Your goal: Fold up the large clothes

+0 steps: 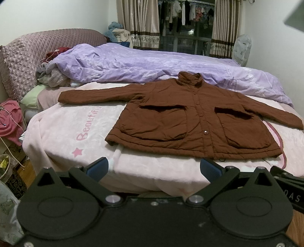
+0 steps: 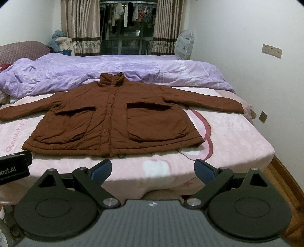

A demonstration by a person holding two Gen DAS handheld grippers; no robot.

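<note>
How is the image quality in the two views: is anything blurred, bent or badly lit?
Left wrist view: the brown jacket is sharp, the bed edge bows from fisheye distortion, and the corners go dark. Right wrist view: light is dim and even, without glare; the pink blanket looks soft; the open right gripper is slightly blurred.

We are in a bedroom of a home. A wide bed (image 2: 237, 148) fills the room, spread with a pink blanket (image 2: 228, 133) and a rumpled lilac duvet (image 2: 171, 70) behind it. At the bed's head stands a quilted mauve headboard (image 1: 28, 53). Beyond the bed hang patterned curtains (image 2: 79, 28) framing a window (image 2: 129, 43), where laundry (image 2: 129, 17) dries on a rail. Wall sockets (image 2: 271, 50) sit to the bed's right.
</note>
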